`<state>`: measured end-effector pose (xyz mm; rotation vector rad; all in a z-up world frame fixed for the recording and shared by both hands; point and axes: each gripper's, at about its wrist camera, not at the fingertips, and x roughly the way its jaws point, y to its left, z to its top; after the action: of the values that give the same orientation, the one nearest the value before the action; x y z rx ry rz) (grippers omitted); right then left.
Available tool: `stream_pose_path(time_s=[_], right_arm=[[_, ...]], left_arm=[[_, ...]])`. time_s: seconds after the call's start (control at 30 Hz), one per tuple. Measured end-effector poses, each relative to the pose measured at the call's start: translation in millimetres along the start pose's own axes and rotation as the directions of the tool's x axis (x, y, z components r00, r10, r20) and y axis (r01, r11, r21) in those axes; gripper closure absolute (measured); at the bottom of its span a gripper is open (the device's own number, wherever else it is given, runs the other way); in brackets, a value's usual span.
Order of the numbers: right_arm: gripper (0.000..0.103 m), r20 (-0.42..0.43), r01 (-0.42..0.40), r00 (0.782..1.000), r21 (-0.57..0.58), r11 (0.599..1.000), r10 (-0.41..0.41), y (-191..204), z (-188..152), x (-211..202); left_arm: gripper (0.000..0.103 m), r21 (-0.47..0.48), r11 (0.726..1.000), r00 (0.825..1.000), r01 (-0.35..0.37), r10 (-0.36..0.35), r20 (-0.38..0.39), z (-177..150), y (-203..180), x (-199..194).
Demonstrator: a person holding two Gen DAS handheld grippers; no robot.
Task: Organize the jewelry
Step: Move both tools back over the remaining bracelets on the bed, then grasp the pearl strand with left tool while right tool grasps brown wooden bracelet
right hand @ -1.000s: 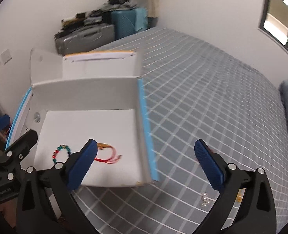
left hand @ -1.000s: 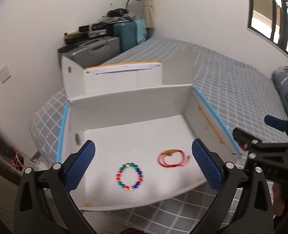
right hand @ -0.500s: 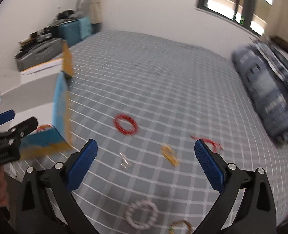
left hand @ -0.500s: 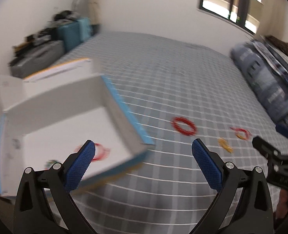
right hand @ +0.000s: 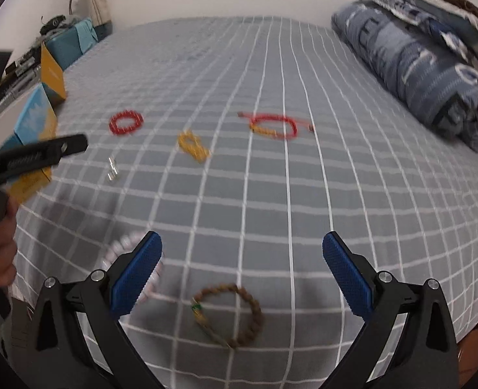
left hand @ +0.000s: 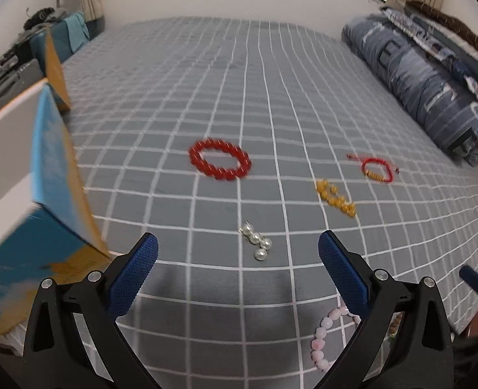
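Observation:
Jewelry lies scattered on a grey checked bed. In the left wrist view: a red bead bracelet [left hand: 219,159], a yellow bead bracelet [left hand: 335,198], a red cord bracelet [left hand: 376,169], silver beads [left hand: 256,245] and a pink bead bracelet [left hand: 324,337]. My left gripper [left hand: 237,269] is open and empty, just short of the silver beads. In the right wrist view my right gripper [right hand: 242,265] is open and empty above a brown bead bracelet [right hand: 231,314]; the pink bracelet [right hand: 125,249] sits behind its left finger. The open white and blue box [left hand: 35,175] stands at the left.
A folded blue quilt [left hand: 433,77] lies along the right side of the bed. Suitcases and clutter [left hand: 12,61] stand by the far left wall. The left gripper's body [right hand: 31,159] and the hand holding it show at the left of the right wrist view.
Both grippers have swung right, away from the box and its two bracelets, and now face the loose jewelry on the bed. Both stay open.

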<state>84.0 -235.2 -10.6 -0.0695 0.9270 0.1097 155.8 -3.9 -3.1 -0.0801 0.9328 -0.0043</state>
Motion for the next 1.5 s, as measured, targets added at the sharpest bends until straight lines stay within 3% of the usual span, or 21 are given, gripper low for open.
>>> stream_pose_path(time_s=[0.4, 0.63, 0.77, 0.9, 1.1, 1.17, 1.2, 1.5], right_arm=[[0.008, -0.076, -0.025, 0.997, 0.036, 0.999, 0.028, -11, -49, 25], [0.009, -0.085, -0.025, 0.996, 0.037, 0.999, 0.029, -10, -53, 33], [0.018, -0.086, -0.025, 0.996, 0.049, 0.998, 0.029, -12, -54, 35], [0.030, -0.090, -0.027, 0.995, 0.051, 0.998, 0.031, -12, -53, 34], [0.059, -0.092, -0.037, 0.995, 0.051, 0.998, 0.042, -11, -52, 33], [0.088, -0.089, -0.030, 0.995, 0.046, 0.999, 0.034, -12, -52, 33], [0.093, -0.091, -0.015, 0.996, 0.042, 0.999, 0.019, -13, -52, 34], [0.093, -0.084, -0.020, 0.996, 0.055, 0.998, 0.024, -15, -52, 29]], left_arm=[[0.007, 0.006, 1.000, 0.998, -0.023, 0.023, -0.062, -14, -11, 56], [0.019, 0.008, 0.999, 0.995, -0.032, 0.033, -0.092, -22, -10, 73], [0.033, 0.000, 0.999, 0.994, -0.052, 0.051, -0.097, -22, -7, 72], [0.055, 0.010, 0.998, 0.992, -0.059, 0.060, -0.109, -22, -6, 69], [0.092, 0.024, 0.998, 0.991, -0.058, 0.061, -0.121, -18, -5, 66], [0.092, 0.035, 0.998, 0.991, -0.060, 0.064, -0.114, -18, -6, 65], [0.092, 0.032, 0.998, 0.992, -0.060, 0.063, -0.107, -18, -6, 64], [0.092, 0.017, 0.998, 0.994, -0.059, 0.060, -0.091, -16, -1, 57]])
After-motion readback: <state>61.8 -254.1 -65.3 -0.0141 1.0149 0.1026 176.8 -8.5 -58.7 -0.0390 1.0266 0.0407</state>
